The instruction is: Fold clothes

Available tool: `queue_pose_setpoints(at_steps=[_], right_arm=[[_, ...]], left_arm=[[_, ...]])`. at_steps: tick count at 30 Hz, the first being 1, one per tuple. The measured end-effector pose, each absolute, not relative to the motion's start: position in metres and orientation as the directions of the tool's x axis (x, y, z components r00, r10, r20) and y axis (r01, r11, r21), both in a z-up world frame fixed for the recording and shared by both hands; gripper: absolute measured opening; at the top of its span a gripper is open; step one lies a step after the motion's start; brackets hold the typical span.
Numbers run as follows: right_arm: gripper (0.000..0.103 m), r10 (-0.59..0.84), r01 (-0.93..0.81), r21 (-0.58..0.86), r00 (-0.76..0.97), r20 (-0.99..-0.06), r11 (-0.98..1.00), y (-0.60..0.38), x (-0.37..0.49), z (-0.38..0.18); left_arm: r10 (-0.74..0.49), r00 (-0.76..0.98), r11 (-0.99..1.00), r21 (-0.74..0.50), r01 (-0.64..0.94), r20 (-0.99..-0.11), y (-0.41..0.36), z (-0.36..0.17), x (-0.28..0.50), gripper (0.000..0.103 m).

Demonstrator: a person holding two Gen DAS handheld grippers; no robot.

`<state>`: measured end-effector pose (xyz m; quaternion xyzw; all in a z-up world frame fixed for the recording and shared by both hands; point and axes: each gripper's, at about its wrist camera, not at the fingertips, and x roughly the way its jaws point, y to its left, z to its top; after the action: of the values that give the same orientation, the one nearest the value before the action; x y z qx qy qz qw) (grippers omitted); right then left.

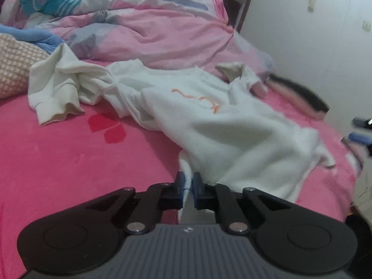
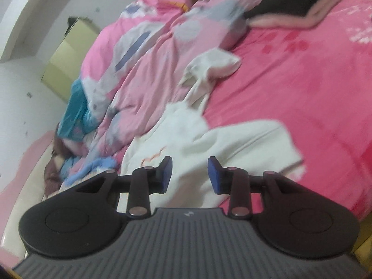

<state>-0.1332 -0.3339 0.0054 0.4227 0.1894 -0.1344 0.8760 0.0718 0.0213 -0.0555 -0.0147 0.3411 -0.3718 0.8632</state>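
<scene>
A white sweatshirt (image 1: 209, 121) with an orange mark on its chest lies crumpled on the bed (image 1: 58, 158), which is covered by a bright pink sheet; one sleeve is bunched toward the far left of the left wrist view, the other reaches toward the pink patterned duvet (image 1: 162, 30) heaped behind it. The left gripper (image 1: 187, 189) has its fingers clenched on a fold of the sweatshirt's near edge, white cloth pinched between the blue pads. The right gripper (image 2: 190, 174) hangs over the garment's body with its fingers released and apart, nothing between them. A folded dark and pale pink item (image 2: 295, 7), apparently clothing though blurred, rests on the sheet beyond the sweatshirt, well apart from it.
</scene>
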Motion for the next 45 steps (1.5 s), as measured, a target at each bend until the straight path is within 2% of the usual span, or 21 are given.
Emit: queue_pose_setpoints(at_steps=[5,11,13,14,16,18,21,25,26,27,29,31,34,38,42,45], right_arm=[[0.033,-0.003,0.337,0.659,0.891,-0.453,0.672,-0.311,-0.114,0.015],[0.034,0.094,0.215,0.526,0.861,-0.499,0.823,-0.264,-0.039,0.029],[0.039,0.150,0.143,0.470,0.834,-0.532,0.871,-0.237,-0.004,0.029],[0.046,0.182,0.096,0.435,0.813,-0.553,0.895,-0.222,0.015,0.028],[0.050,0.206,0.010,0.334,0.768,-0.606,0.943,-0.190,0.055,0.024],[0.059,0.203,-0.070,0.223,0.726,-0.657,0.972,-0.160,0.093,0.019],[0.063,0.173,-0.176,0.074,0.658,-0.733,0.982,-0.118,0.150,0.006],[0.066,0.078,-0.236,-0.081,0.594,-0.801,0.968,-0.095,0.216,-0.032],[0.060,0.042,-0.233,-0.116,0.580,-0.814,0.966,-0.095,0.230,-0.042],[0.042,0.036,-0.227,-0.117,0.573,-0.819,0.967,-0.097,0.241,-0.047],[0.012,0.098,-0.205,-0.028,0.579,-0.809,0.978,-0.107,0.254,-0.041],[0.011,0.158,-0.188,0.054,0.599,-0.785,0.981,-0.115,0.264,-0.034],[0.011,0.233,-0.189,0.140,0.689,-0.686,0.972,-0.121,0.272,-0.010],[0.011,0.294,-0.185,0.242,0.762,-0.577,0.953,-0.130,0.293,0.002],[0.011,0.297,-0.171,0.267,0.773,-0.560,0.948,-0.127,0.315,-0.019],[0.012,0.286,-0.158,0.261,0.760,-0.583,0.952,-0.121,0.331,-0.046]], left_arm=[[-0.715,0.492,0.690,-0.383,0.615,-0.497,0.070,-0.036,0.041,0.007],[-0.779,0.396,0.617,-0.485,0.620,-0.485,0.102,-0.059,0.034,0.009],[-0.789,0.360,0.604,-0.521,0.603,-0.498,0.104,-0.066,0.042,0.009],[-0.793,0.352,0.599,-0.531,0.600,-0.497,0.104,-0.067,0.046,0.010],[-0.796,0.352,0.597,-0.544,0.589,-0.493,0.104,-0.067,0.051,0.021],[-0.785,0.354,0.613,-0.553,0.564,-0.509,0.104,-0.072,0.056,0.044],[-0.757,0.345,0.642,-0.537,0.546,-0.555,0.101,-0.080,0.062,0.044],[-0.738,0.365,0.664,-0.510,0.547,-0.568,0.100,-0.080,0.061,0.040],[-0.732,0.370,0.669,-0.503,0.547,-0.571,0.100,-0.081,0.060,0.038],[-0.727,0.375,0.674,-0.496,0.547,-0.574,0.100,-0.081,0.060,0.037],[-0.717,0.386,0.685,-0.482,0.546,-0.581,0.099,-0.081,0.059,0.036],[-0.707,0.396,0.695,-0.468,0.546,-0.586,0.099,-0.081,0.059,0.035],[-0.691,0.411,0.709,-0.447,0.545,-0.595,0.098,-0.081,0.058,0.029],[-0.670,0.431,0.728,-0.422,0.540,-0.605,0.098,-0.082,0.058,0.014],[-0.674,0.424,0.730,-0.453,0.513,-0.605,0.104,-0.085,0.063,0.011],[-0.678,0.418,0.726,-0.462,0.509,-0.605,0.106,-0.086,0.066,0.011]])
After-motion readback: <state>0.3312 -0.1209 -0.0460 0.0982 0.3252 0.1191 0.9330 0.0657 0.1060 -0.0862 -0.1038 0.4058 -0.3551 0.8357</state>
